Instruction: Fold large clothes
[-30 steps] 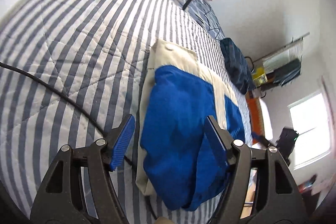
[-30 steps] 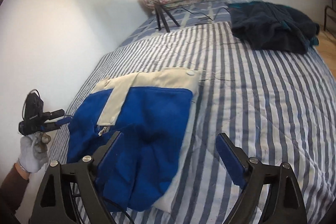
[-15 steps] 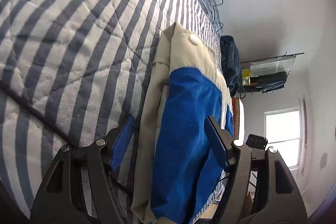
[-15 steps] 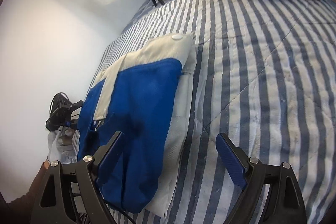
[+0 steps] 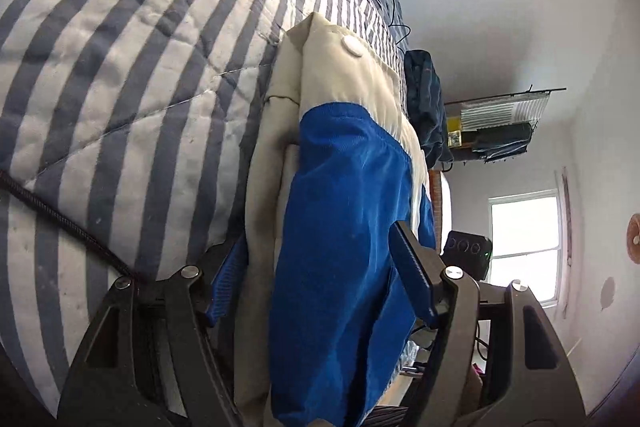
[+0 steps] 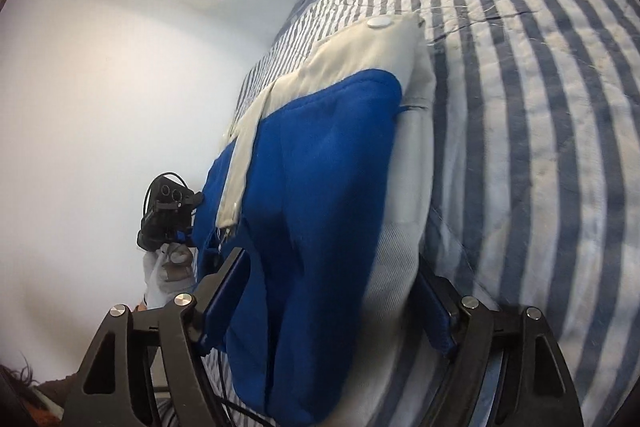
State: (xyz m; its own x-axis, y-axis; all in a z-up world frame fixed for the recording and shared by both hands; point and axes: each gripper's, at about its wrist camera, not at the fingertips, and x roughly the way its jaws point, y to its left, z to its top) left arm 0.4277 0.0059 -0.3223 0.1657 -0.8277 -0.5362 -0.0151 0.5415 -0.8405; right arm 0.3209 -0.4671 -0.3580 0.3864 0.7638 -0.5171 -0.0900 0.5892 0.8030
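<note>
Straddling the near edge of the folded jacket on the bed, your left claw is standing apart; your right claw is closing around it.

Left gripper: black plastic frame w/ triangular cut-outs, silver screw heads at pivots, blue ribbed pads on fingers. Right gripper: same build, black arms, silver screws, blue pads. Person's hand in right-wrist view wears a white glove.
</note>
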